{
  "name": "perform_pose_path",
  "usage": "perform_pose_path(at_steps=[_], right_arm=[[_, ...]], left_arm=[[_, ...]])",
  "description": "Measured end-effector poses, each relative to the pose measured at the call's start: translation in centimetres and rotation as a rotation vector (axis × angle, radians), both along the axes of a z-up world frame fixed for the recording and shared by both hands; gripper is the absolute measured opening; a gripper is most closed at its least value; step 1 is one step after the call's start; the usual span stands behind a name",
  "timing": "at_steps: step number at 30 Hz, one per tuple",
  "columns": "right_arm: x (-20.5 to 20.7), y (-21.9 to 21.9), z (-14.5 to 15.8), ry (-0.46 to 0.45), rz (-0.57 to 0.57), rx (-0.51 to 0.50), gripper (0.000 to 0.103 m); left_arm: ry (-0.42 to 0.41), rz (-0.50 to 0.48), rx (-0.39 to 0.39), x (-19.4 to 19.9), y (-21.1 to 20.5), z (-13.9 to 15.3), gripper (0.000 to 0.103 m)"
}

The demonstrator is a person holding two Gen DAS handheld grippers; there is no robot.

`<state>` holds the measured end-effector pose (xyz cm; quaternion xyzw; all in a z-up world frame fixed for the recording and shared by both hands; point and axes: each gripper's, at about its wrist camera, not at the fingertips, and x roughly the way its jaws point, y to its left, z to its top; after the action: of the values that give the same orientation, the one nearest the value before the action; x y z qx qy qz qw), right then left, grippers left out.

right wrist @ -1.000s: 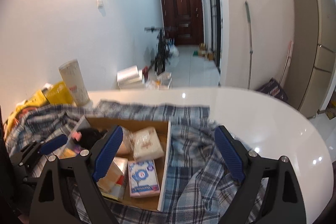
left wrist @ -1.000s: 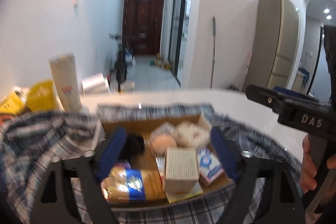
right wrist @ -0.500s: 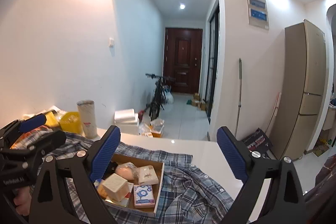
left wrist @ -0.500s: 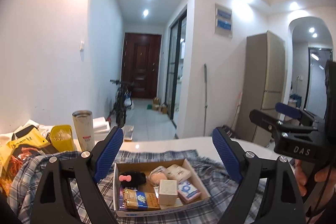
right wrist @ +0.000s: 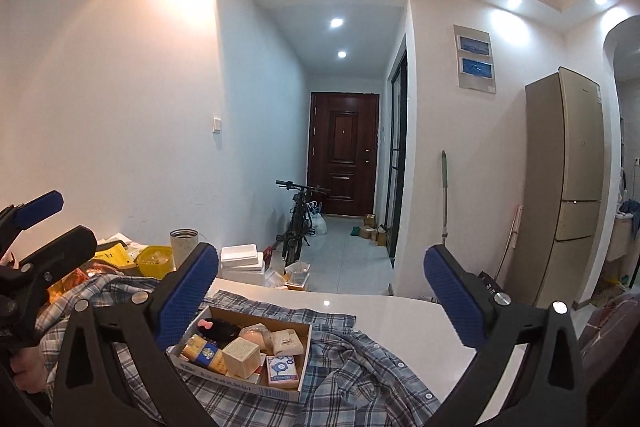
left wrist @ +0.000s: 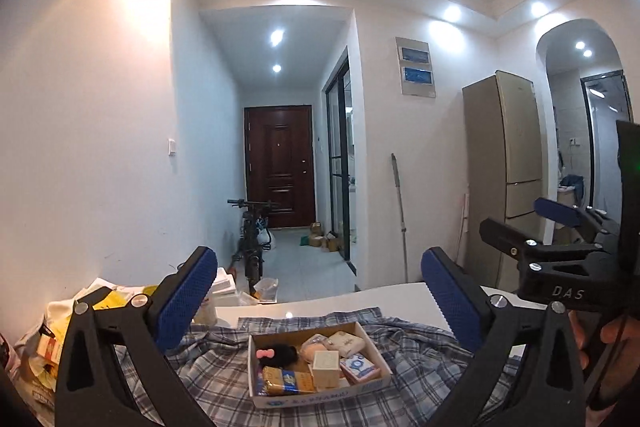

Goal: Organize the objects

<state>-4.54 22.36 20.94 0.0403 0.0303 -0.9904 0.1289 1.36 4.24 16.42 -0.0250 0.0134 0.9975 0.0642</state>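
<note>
Your left gripper (left wrist: 320,301) and right gripper (right wrist: 322,297) both gape wide, holding nothing, raised above the cardboard box (left wrist: 316,393) on the plaid shirt (right wrist: 360,367).

The box (left wrist: 320,393) sits on the shirt (left wrist: 224,367) covering the table (right wrist: 400,319).

An open cardboard box (left wrist: 320,397) sits low in the frame's centre on a rumpled blue plaid shirt (left wrist: 216,367). Inside lie a yellow packet (left wrist: 285,380), beige cube box (left wrist: 326,368), blue-white pack (left wrist: 359,365) and black plush (left wrist: 282,353).
</note>
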Motion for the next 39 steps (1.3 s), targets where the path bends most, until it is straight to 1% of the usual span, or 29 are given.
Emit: perform_pose_path(at_steps=[2,7,11,15,16,18,20,24,27,30,35,37,39], right_arm=[[0.5,0.7,0.1,0.004,-0.004,-0.012,0.103],[1.7,1.6,0.4,0.02,-0.003,-0.03,0.103],[2.4,1.8,0.4,0.036,-0.006,-0.033,0.103],[3.3,2.1,-0.5,0.041,-0.004,-0.041,0.103],[3.4,2.1,-0.8,0.04,0.003,-0.043,0.103],[3.5,2.1,-1.5,0.031,0.034,-0.043,0.103],[3.6,2.1,-2.2,0.022,0.049,-0.045,0.103],[3.7,2.5,-4.3,0.021,0.035,-0.05,0.103],[3.6,2.6,-5.9,0.007,0.039,-0.05,0.103],[3.2,2.1,-7.4,-0.019,0.045,-0.013,0.103],[2.9,2.2,-9.9,0.013,0.019,-0.014,0.103],[2.6,2.2,-10.9,0.007,0.003,-0.01,0.103],[1.8,2.6,-12.0,-0.024,-0.006,-0.029,0.103]], left_arm=[[0.029,0.005,0.007,1.3,0.1,0.2,0.103],[0.074,0.06,-0.023,2.9,0.6,0.5,0.103],[0.082,0.044,0.017,3.2,0.3,0.2,0.103],[0.09,0.068,0.074,3.5,-0.6,-0.6,0.103],[0.097,0.069,0.094,3.6,-0.9,-1.0,0.103],[0.095,0.055,0.104,3.7,-1.2,-1.7,0.103],[0.091,0.05,0.092,3.5,-1.2,-2.6,0.103],[0.109,0.074,0.073,4.0,-1.3,-4.9,0.103],[0.075,0.049,0.1,3.8,-1.5,-6.5,0.103],[0.035,0.041,0.104,2.8,-1.5,-7.8,0.103],[0.021,0.06,0.116,1.7,-2.0,-10.1,0.103],[0.016,0.058,0.118,1.5,-2.2,-11.1,0.103],[0.019,0.077,0.114,1.1,-2.1,-12.0,0.103]])
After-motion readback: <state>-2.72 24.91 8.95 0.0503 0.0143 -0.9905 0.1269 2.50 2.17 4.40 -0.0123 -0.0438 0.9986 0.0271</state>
